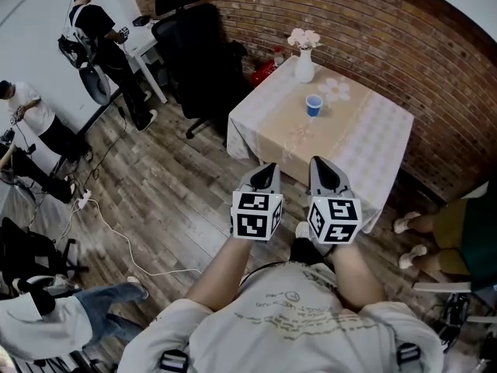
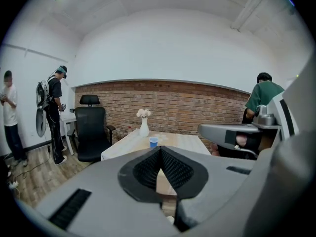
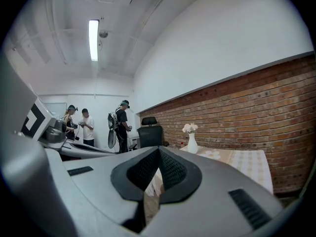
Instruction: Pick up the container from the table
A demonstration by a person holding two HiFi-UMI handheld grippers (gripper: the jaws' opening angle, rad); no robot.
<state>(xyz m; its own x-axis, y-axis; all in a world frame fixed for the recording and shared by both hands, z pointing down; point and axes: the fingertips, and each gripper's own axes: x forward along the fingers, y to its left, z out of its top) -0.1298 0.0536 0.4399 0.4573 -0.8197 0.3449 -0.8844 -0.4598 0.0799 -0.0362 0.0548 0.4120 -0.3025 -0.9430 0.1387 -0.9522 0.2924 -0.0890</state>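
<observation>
A small blue cup (image 1: 313,105) stands on a square table (image 1: 365,142) with a white cloth, near its far side. The left gripper view shows the cup (image 2: 153,141) just above the jaw tips. My left gripper (image 1: 268,169) and right gripper (image 1: 323,166) are held side by side over the floor, short of the table's near edge and pointing at it. Both are shut, with nothing between the jaws, as the left gripper (image 2: 160,150) and right gripper (image 3: 158,151) show in their own views. The cup is not visible in the right gripper view.
A white vase with flowers (image 1: 304,62) stands near the table's far corner. A black office chair (image 1: 194,53) is left of the table. The brick wall (image 1: 373,29) runs behind. A seated person's legs (image 1: 435,228) are at the right, people stand at the left, and a white cable (image 1: 116,235) lies on the wooden floor.
</observation>
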